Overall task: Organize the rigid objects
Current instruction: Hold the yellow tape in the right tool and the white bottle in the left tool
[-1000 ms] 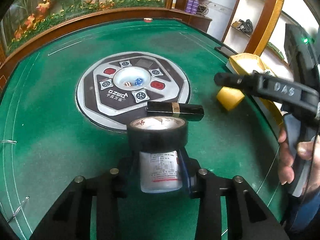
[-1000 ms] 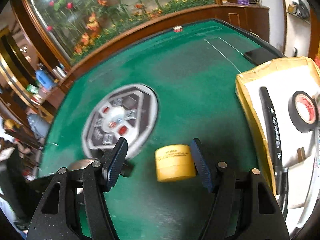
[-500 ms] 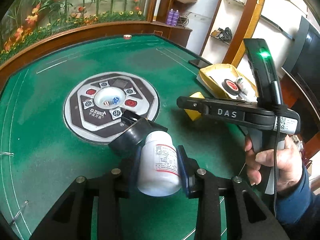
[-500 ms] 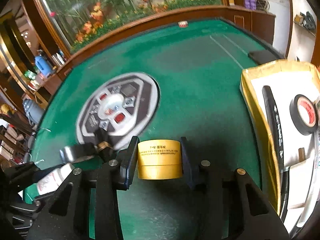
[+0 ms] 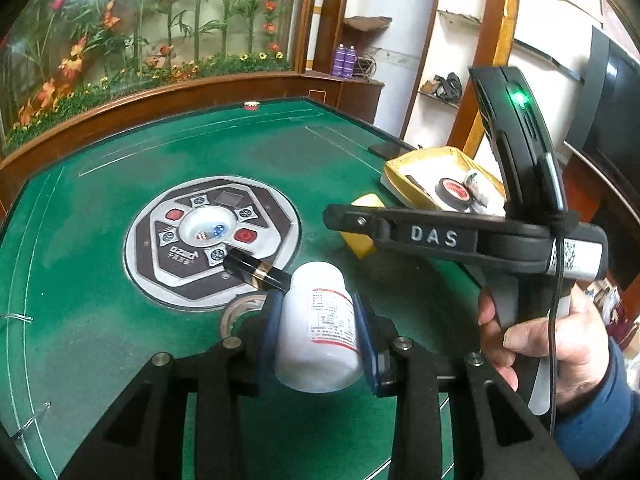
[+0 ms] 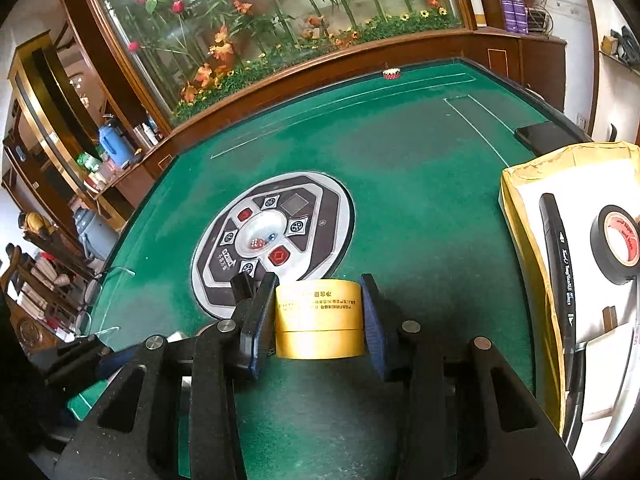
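Left wrist view shows the left claw (image 5: 318, 334) clenched on a white bottle (image 5: 316, 330), lifted over the green bench (image 5: 100, 280). The right claw (image 6: 320, 312) grasps a yellow tape roll (image 6: 319, 318); the tray (image 6: 520, 216) lies at 3 o'clock.

L gripper (image 5: 318, 334): fingers closed on both sides of a white bottle (image 5: 317, 332), blue pads pressed to its label; bottle lies tilted between the fingers, cap end fwd. Black linkage arms spread symmetric behind the fingers.

R gripper (image 6: 319, 320): fingers closed on a yellow tape roll (image 6: 319, 318), one pad on each flat side; roll sits square between the fingers, upright.

R hand (image 5: 560, 344), seen from L wrist view, to the right of the L fingers: wrapped round the R gripper's handle, thumb and fingertips visible, blue sleeve at wrist. R gripper body runs level, fingers pointing left.

L hand not visible.
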Motion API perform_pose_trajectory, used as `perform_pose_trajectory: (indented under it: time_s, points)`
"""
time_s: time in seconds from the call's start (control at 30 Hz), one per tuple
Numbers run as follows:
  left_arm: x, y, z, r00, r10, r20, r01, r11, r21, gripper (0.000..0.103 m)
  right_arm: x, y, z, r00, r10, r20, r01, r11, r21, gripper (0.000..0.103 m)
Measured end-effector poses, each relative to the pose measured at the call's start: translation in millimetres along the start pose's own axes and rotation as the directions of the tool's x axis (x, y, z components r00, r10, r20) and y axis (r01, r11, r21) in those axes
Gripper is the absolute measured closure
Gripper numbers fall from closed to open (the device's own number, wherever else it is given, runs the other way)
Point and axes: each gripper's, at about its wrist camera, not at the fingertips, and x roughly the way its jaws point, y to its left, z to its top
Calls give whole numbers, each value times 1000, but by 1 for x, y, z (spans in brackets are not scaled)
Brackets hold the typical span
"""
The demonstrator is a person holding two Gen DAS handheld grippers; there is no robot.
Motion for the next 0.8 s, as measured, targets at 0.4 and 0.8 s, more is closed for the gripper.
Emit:
perform_pose_trajectory:
  time_s: [0.4,0.8]
  points:
    - [3,-16,-4,996,85,15,-86,996,35,67,-4,-2,0,1000,0,10,0,1000,9,63]
    - [5,-32,-8,980,192,58,-197,974,113,67,-12,-10,-2,999,-13,31,12,999,30,63]
